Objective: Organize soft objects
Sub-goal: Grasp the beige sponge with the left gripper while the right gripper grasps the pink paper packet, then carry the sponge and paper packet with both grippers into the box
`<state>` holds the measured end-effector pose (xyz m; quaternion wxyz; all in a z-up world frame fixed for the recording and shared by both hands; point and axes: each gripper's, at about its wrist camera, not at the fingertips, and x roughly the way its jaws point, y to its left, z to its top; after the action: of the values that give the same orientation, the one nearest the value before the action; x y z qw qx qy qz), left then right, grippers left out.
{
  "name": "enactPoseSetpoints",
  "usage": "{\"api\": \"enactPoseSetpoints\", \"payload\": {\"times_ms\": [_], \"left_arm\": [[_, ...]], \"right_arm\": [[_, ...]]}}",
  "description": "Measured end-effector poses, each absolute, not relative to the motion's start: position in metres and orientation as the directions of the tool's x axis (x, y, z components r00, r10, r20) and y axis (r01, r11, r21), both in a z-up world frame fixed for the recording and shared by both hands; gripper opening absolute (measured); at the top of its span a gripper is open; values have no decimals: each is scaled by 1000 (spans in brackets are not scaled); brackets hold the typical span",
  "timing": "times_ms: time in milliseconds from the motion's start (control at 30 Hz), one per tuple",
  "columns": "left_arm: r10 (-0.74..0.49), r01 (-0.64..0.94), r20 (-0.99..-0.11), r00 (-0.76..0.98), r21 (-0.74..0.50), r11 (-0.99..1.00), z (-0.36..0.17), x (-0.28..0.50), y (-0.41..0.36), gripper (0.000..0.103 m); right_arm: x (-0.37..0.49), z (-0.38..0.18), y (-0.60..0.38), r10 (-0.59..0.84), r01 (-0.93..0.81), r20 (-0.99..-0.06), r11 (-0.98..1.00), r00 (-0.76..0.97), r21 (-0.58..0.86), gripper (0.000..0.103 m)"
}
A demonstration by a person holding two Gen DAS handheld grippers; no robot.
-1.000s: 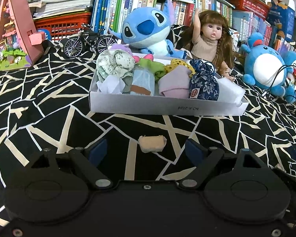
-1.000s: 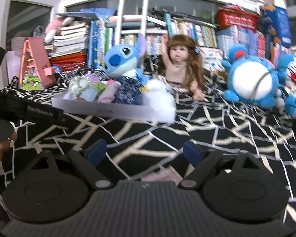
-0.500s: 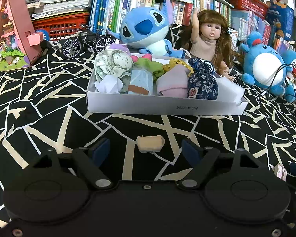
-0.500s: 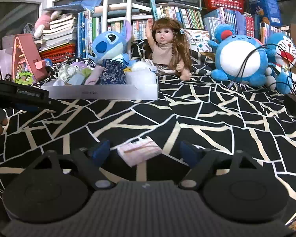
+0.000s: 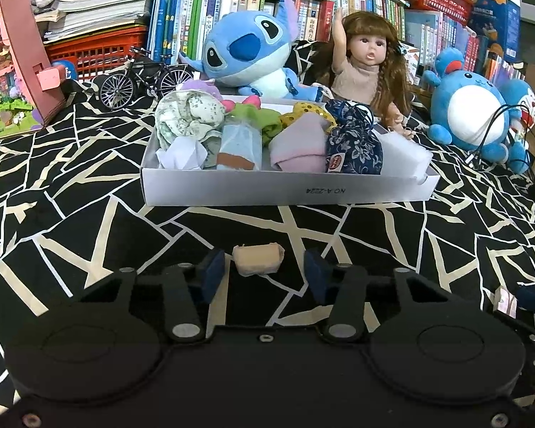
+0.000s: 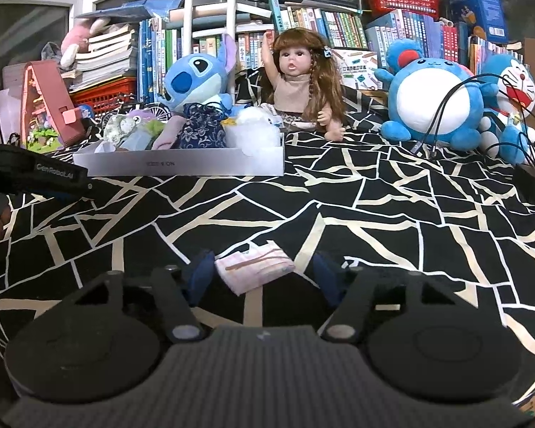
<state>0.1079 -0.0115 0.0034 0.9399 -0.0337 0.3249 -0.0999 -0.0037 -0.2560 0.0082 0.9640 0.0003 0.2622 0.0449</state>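
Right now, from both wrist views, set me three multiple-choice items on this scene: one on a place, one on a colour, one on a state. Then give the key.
1. Where does the beige roll lie?
A. Inside the white box
B. On the patterned cloth between the left gripper's fingers
C. On the doll's lap

2. What colour is the folded cloth in front of the right gripper?
A. Pale pink and white
B. Dark green
C. Bright yellow

3. How does the left gripper stand toward the roll?
A. Lifting it off the cloth
B. Fingers either side of it with gaps showing
C. Far from it, over the box

Key: B, the roll sits on the black cloth short of the white box. A, the cloth shows pale pink checks. B, the jaws are closing but gaps still show beside the roll.
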Motion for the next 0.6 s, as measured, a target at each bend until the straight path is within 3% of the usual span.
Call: {"api": "enactPoseSetpoints", "payload": {"times_ms": [67, 133, 600], "left_arm": [[-205, 167, -605, 770, -120, 979, 4, 108, -12, 29], [-195, 162, -608, 770, -108, 981, 3, 108, -13, 28], [-181, 156, -611, 771, -94, 983, 7, 106, -13, 26]], "right_arm": [[-3, 9, -253, 79, -85, -511, 996, 856, 10, 59], [-2, 10, -251, 71, -82, -514, 997, 855, 0, 53], [7, 22, -245, 103, -99, -497, 995, 862, 34, 53]]}}
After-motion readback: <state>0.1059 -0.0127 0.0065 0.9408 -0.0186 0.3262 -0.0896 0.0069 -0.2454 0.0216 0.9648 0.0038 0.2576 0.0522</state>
